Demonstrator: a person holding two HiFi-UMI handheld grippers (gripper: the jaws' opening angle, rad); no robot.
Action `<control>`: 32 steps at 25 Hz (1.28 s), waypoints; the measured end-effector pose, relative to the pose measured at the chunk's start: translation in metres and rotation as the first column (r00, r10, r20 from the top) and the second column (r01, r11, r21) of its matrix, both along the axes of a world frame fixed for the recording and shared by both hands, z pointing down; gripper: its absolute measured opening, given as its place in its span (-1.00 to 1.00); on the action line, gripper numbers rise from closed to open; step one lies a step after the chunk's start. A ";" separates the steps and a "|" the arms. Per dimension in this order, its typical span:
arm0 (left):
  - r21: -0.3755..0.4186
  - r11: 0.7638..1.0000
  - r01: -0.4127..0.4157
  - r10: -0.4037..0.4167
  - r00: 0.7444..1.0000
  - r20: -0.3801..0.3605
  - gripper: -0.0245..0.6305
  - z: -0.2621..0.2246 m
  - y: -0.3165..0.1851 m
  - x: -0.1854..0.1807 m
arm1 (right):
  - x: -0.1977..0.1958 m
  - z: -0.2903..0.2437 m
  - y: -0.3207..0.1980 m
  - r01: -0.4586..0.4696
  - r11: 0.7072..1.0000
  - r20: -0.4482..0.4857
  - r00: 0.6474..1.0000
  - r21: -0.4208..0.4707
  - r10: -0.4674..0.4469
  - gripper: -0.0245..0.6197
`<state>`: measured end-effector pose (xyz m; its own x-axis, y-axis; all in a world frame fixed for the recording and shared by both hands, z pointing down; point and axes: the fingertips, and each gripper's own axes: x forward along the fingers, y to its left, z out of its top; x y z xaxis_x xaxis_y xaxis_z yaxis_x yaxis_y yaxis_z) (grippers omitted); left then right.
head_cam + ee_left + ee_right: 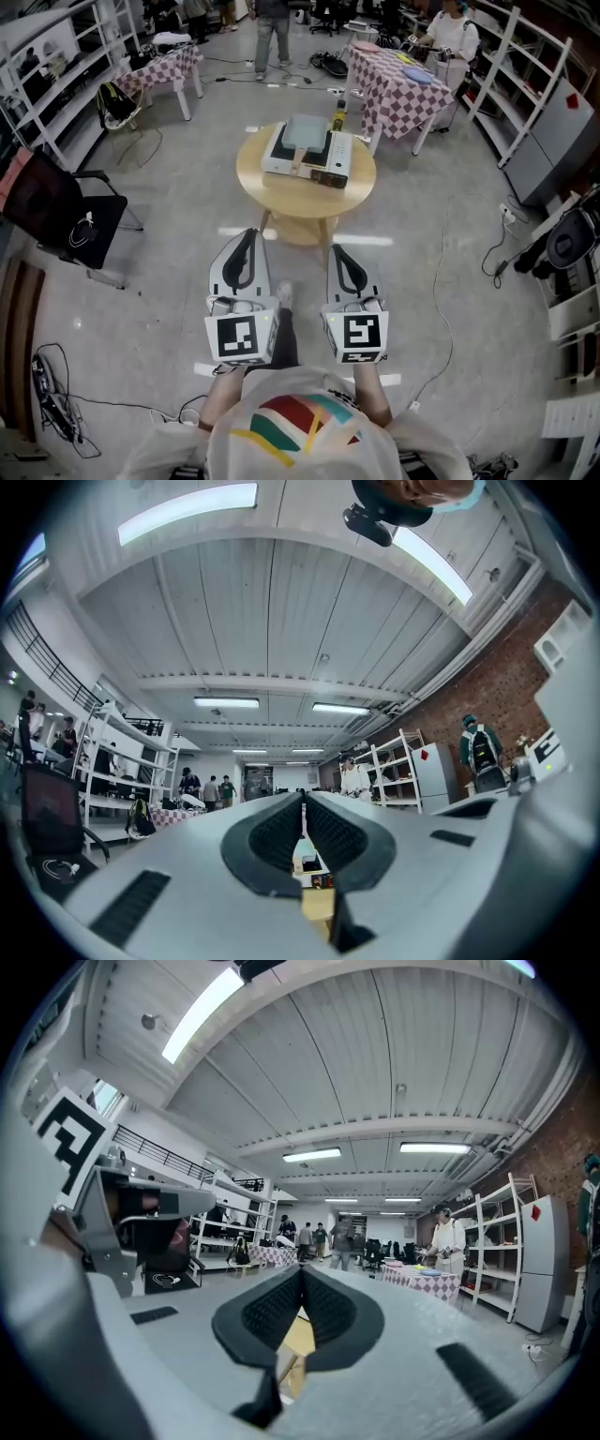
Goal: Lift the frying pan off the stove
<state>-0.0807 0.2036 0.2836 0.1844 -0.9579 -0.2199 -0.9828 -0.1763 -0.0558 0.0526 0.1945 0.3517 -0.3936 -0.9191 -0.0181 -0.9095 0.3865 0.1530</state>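
The frying pan (307,131), grey and square-looking, rests on a white stove (279,157) on a round wooden table (251,183), with its handle pointing toward me. My left gripper (248,232) and right gripper (335,248) are side by side short of the table's near edge, both shut with nothing in them. In the left gripper view the left gripper (303,803) has its pads together, and a strip of the table (317,904) shows below them. The right gripper view shows the right gripper (302,1274) with its pads meeting, above a strip of the wooden table (298,1337).
A black-and-white box (334,165) lies next to the stove, with a small yellow bottle (339,116) behind it. A black chair (66,220) stands at the left. Checkered tables (398,80), shelving and people fill the back. Cables (52,398) trail on the floor.
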 end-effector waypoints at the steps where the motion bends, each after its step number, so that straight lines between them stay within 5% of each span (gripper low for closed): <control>1: 0.000 1.000 0.001 -0.001 1.000 -0.011 -0.89 -0.002 -0.003 -0.003 | -0.004 -0.002 -0.002 0.011 1.000 -0.005 1.000 0.004 -0.011 -0.93; 4: 0.006 1.000 -0.013 0.013 0.998 -0.057 -0.89 -0.002 -0.014 -0.011 | -0.016 -0.011 -0.007 0.046 0.999 -0.018 0.999 0.027 -0.046 -0.93; 15: 0.019 0.996 -0.091 0.092 0.995 -0.043 -0.89 -0.001 -0.070 0.009 | -0.013 -0.020 -0.051 0.025 0.999 -0.029 0.999 0.049 -0.024 -0.93; 21: 0.008 0.986 -0.168 0.168 0.982 -0.089 -0.89 0.009 -0.122 0.022 | -0.008 -0.014 -0.097 0.035 0.998 0.009 0.999 0.048 -0.035 -0.93; 24: 0.011 0.984 -0.175 0.175 0.983 -0.056 -0.89 0.012 -0.156 0.029 | -0.008 -0.022 -0.131 0.014 0.997 0.010 1.000 0.073 -0.015 -0.93; 28: -0.009 0.982 -0.190 0.190 0.982 -0.017 -0.89 0.021 -0.209 0.033 | -0.011 -0.035 -0.186 -0.025 0.993 -0.028 0.999 0.114 0.028 -0.93; 32: -0.018 0.981 -0.193 0.193 0.981 0.003 -0.89 0.019 -0.269 0.028 | -0.028 -0.046 -0.232 0.056 0.986 -0.140 0.990 0.158 -0.034 -0.93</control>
<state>-0.0532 -0.0649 0.3026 0.3673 -0.9079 -0.2019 -0.9298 -0.3639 -0.0553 0.0245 -0.0378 0.3061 -0.4432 -0.8900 -0.1073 -0.8581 0.3866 0.3380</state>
